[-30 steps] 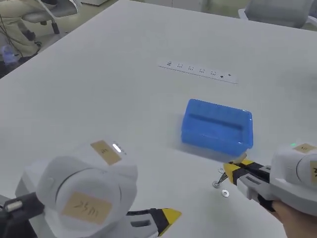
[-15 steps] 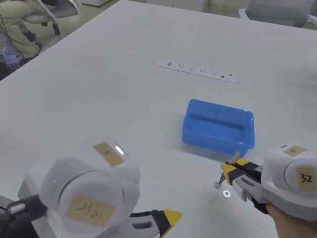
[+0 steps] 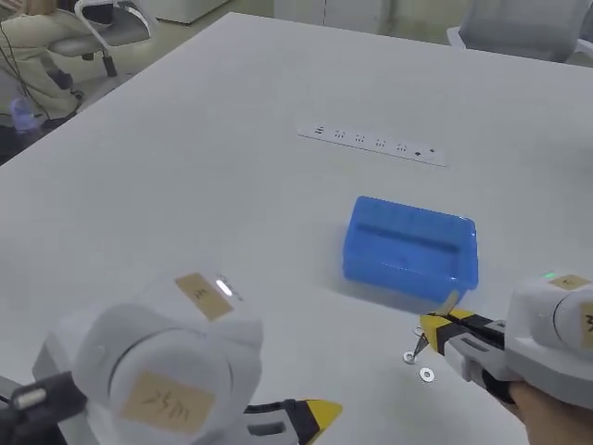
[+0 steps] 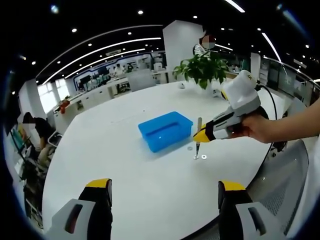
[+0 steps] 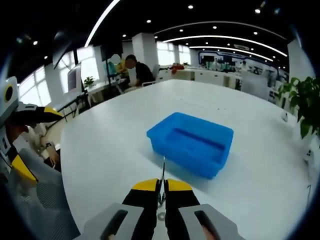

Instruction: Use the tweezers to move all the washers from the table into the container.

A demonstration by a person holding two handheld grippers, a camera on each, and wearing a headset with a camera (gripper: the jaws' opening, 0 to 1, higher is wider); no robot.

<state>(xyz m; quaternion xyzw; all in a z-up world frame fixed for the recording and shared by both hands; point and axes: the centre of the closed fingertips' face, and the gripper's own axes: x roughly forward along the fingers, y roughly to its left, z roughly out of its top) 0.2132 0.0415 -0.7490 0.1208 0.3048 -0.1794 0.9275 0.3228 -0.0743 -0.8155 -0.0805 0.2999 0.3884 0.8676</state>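
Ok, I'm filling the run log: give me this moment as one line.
right gripper: shut on tweezers | tweezers tip: down by washers on table, beside blue container | left gripper: open, empty

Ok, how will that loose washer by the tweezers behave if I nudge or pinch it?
The washer lies flat, thin and tiny on the smooth table, so it probably slides rather than rolls. Its shiny metal suggests it could slip out of the tweezers. It looks light and rigid.
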